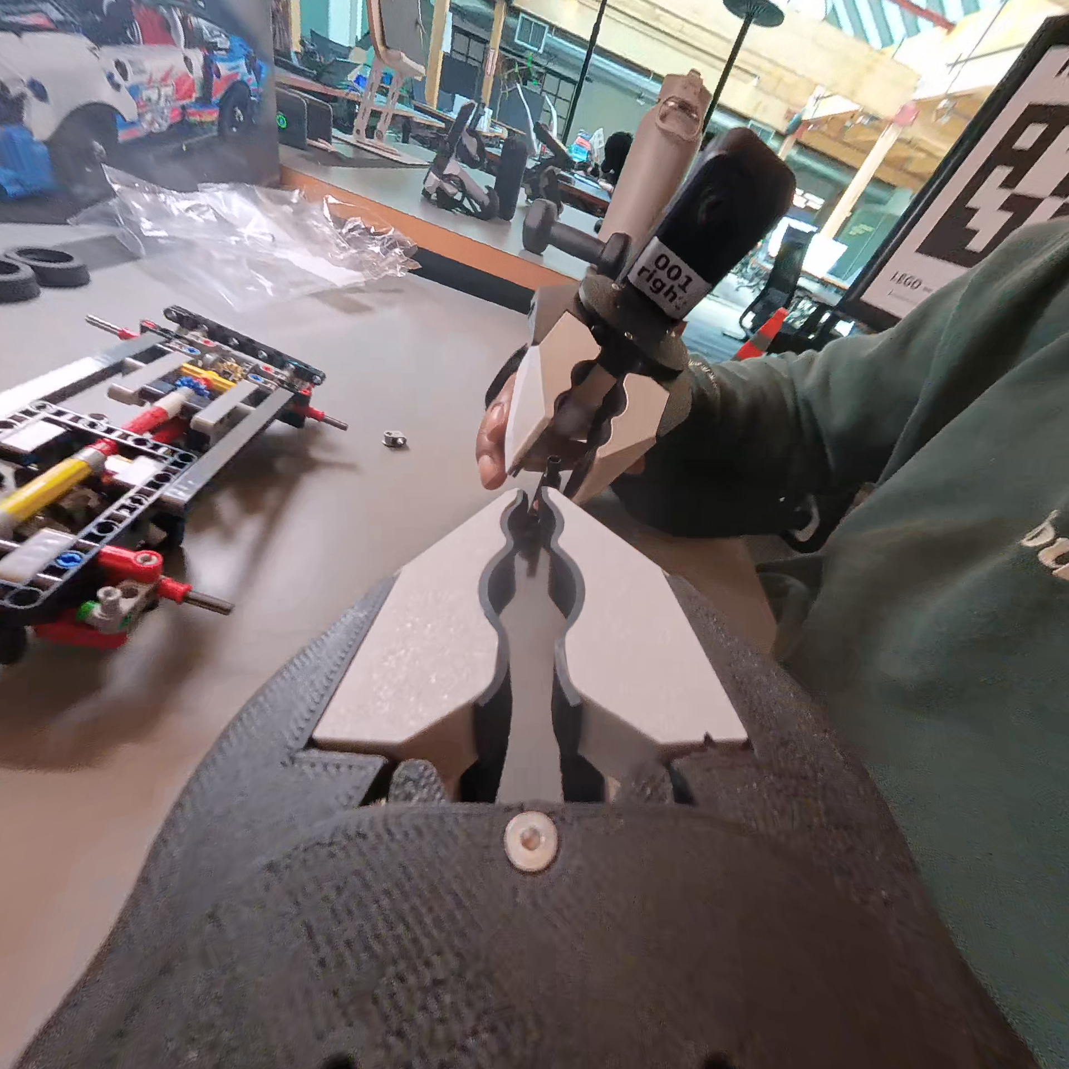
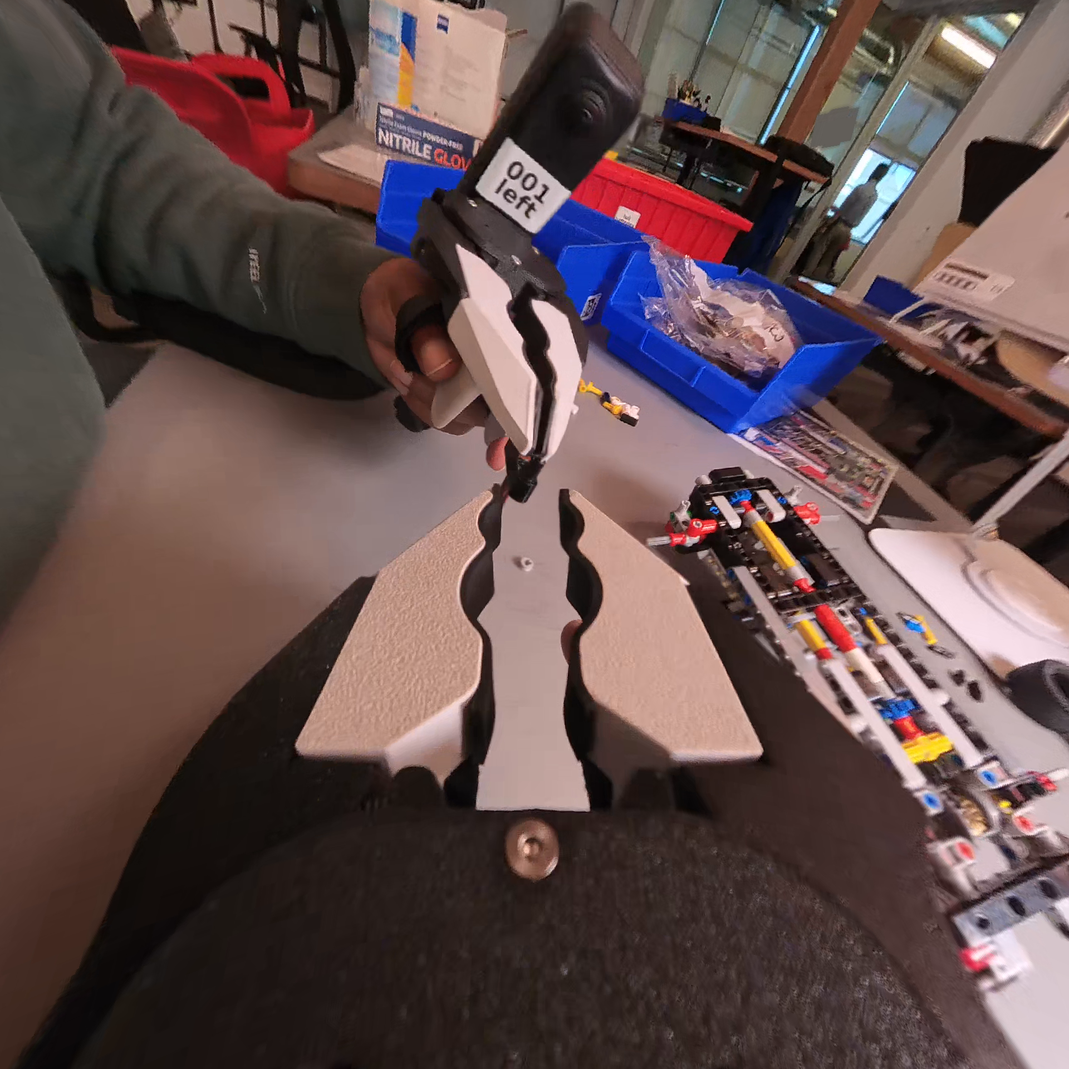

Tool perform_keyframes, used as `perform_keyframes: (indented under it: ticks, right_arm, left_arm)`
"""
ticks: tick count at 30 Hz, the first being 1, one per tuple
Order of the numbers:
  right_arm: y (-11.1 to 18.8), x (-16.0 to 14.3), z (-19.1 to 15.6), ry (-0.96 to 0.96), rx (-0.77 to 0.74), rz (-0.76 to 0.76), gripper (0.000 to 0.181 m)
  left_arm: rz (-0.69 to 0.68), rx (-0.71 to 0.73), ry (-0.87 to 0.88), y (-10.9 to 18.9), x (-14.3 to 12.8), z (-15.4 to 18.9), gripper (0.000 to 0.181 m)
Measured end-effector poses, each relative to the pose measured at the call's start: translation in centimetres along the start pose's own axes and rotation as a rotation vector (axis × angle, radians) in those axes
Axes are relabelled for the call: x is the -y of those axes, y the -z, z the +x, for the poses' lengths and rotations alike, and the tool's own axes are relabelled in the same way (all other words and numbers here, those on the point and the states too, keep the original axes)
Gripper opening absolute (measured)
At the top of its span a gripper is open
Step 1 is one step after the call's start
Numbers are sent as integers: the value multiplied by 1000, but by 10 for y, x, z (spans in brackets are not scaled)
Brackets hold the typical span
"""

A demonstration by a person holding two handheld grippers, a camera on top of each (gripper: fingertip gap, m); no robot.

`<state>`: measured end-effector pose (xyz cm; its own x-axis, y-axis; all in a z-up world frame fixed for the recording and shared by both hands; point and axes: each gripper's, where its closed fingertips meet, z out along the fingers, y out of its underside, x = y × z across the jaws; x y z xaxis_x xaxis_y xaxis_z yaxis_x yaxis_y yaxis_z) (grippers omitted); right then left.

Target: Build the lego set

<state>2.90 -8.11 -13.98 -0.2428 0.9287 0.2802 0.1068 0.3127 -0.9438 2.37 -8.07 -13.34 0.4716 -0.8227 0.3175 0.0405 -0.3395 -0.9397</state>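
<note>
Left gripper [image 1: 533, 502] clamped on small black piece [image 1: 531, 523]; right gripper [image 2: 527, 493] parted, empty, tips near piece. Chassis [image 1: 133, 457] on table [image 1: 405, 370].

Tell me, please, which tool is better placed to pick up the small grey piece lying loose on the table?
Right, probably. The right tool is open and empty, with the grey piece visible between its fingers; the left tool is shut on a black piece.

Workshop or lab space — blue parts bins [image 2: 746, 370], glove box [image 2: 425, 136], worktables [image 1: 405, 191], exposed beams overhead
</note>
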Motion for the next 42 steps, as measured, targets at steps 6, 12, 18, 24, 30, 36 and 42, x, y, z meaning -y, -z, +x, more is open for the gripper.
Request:
perform_keyframes:
  ticks: [6,12,18,24,30,36,42]
  right_arm:
    - [2,-4,0,-282,103,-7,20]
    - [-3,-14,-7,-520,179,-81,15]
    - [-4,-10,-6,-483,171,-46,5]
    - [-2,-10,-6,-292,124,-51,4]
    - [0,-12,0,-69,33,-52,4]
    - [-2,-16,-1,26,3,-73,4]
    - [-3,-18,2,139,-47,-96,4]
  left_arm:
    - [-51,78,-151,-1,-5,-5,2]
    - [-46,97,-230,-2,-4,-2,1]
    - [-83,115,-291,-5,-10,-1,1]
    - [-50,26,-94,-5,-9,1,6]
    - [40,-67,287,8,2,-13,24]
    - [5,-140,532,3,-12,-14,27]
    - [-50,-109,525,-4,-23,-13,29]
